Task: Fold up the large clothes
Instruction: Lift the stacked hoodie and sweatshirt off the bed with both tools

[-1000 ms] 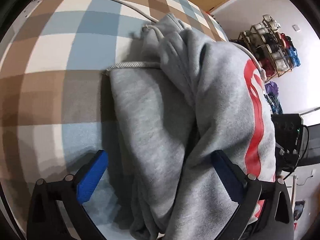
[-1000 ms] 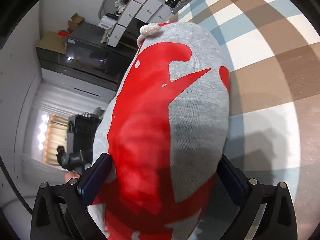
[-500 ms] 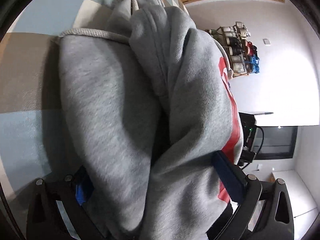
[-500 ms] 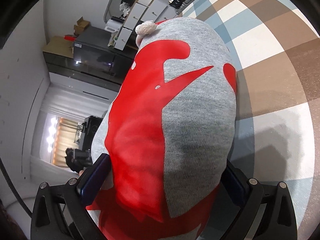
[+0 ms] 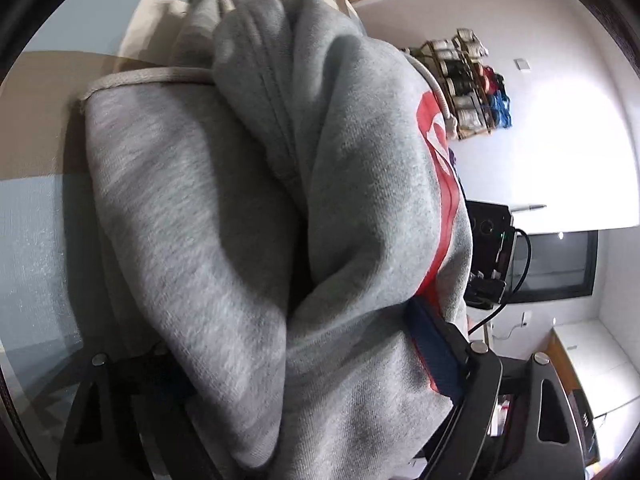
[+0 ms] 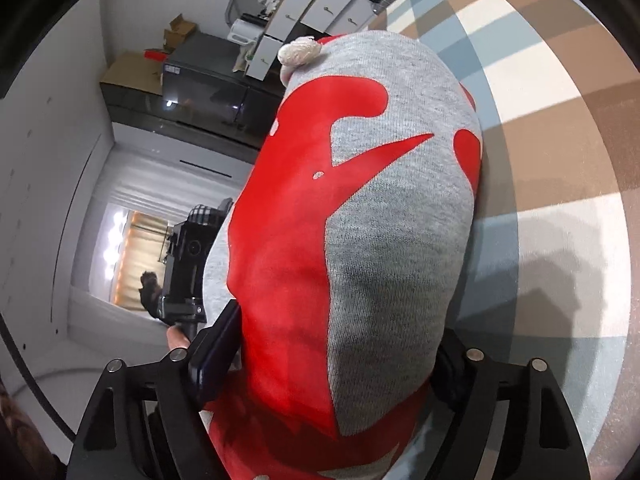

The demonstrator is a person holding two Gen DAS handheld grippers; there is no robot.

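Observation:
A folded grey hoodie (image 5: 224, 208) with a red print (image 6: 288, 216) lies as a thick bundle on a checked blue, brown and white cover (image 6: 560, 140). Its white drawstring (image 5: 152, 78) runs over the top fold, and the cord's knotted end (image 6: 300, 50) sticks out at the far end. My left gripper (image 5: 288, 340) is closing around one end of the bundle; a blue pad (image 5: 436, 352) presses into the cloth and the other finger is buried under it. My right gripper (image 6: 340, 332) is closing on the opposite end, with both fingers against the fabric.
The checked cover (image 5: 36, 220) spreads out on the left side. Beyond the edge stand a shelf of shoes (image 5: 472, 88), a dark screen (image 5: 560, 264), white drawers (image 6: 320, 4), a dark cabinet (image 6: 208, 92) and cardboard boxes (image 6: 132, 72).
The left gripper swung in over the hoodie, so the bundle now fills the gap between its fingers. Both pairs of jaws have narrowed onto the cloth. The right gripper stayed put.

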